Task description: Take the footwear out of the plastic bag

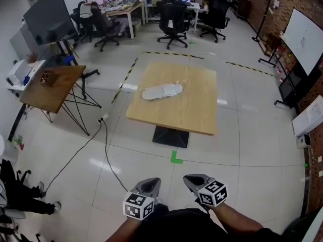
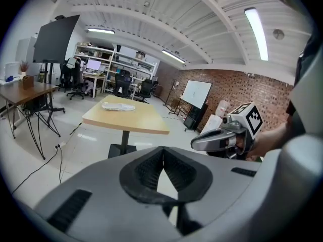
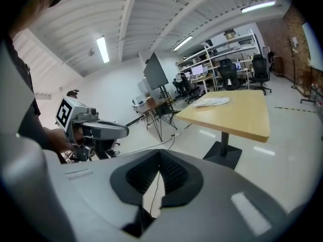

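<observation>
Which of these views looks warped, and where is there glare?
Head view: mild bowing at the edges, bright reflections on the glossy floor around the table. Left gripper view: strong fisheye, black corners, ceiling lamp blown out. Right gripper view: same fisheye and dark corners, beams curve.

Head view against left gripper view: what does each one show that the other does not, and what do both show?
Only the head view: the green tape mark on the floor, and the left gripper from outside with its marker cube. Only the left gripper view: the long ceiling lamp and the left gripper's black jaw pads closed together, nothing between them. Both: the light wooden square table, the white footwear in its clear plastic bag lying on it, and the right gripper.
</observation>
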Demonstrator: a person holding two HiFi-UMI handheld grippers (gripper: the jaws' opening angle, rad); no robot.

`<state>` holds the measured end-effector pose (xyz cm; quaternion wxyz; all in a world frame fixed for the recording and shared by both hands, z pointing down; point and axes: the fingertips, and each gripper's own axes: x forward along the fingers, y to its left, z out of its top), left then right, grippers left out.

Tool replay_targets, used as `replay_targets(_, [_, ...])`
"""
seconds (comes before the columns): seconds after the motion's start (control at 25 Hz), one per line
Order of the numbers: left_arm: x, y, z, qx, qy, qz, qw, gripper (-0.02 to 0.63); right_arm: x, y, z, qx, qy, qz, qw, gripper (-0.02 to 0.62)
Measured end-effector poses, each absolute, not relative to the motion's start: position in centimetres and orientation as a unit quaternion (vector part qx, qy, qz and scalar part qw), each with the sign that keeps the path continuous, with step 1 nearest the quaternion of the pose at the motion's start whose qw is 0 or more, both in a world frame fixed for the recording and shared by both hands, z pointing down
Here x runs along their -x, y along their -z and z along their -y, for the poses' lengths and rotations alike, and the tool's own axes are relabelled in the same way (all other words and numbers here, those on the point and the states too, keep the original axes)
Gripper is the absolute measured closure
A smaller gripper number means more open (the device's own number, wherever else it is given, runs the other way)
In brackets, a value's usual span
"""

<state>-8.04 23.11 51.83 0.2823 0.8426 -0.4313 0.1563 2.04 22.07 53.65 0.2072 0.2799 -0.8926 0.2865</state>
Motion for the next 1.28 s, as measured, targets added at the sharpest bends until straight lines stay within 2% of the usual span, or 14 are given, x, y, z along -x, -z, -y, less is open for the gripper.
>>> replay_targets(0.32, [12.4, -53.7, -19.9, -0.849, -0.154, 0.408, 0.298, 0.598, 4.0, -53.4, -18.9, -0.278, -0.272, 0.891, 0.234, 0.592])
replay_targets(0.44, [13.5, -54.0, -18.5, -0.845, -0.147, 0.413, 0.307, 0.598, 4.3, -54.0, -17.2, -0.283, -0.269, 0.888, 0.244, 0.592])
replay_targets(0.72, [14.9, -54.8, -11.1, -0.834, -0.164, 0.434, 0.300, 0.598, 3.9, -54.4, -10.2, -0.288, -0.275, 0.891, 0.220, 0.592])
replay_targets(1.08, [8.2, -53.9, 2.8, -0.839, -0.216, 0.430, 0.254, 0.597, -0.1, -54.7, 5.8, -0.266, -0.285, 0.902, 0.186, 0.592])
replay_targets(1.28, [4.5, -55.5, 12.2, -0.834, -0.268, 0.431, 0.215, 0.544, -3.4, -54.4, 12.5, -0.250, -0.270, 0.912, 0.182, 0.592])
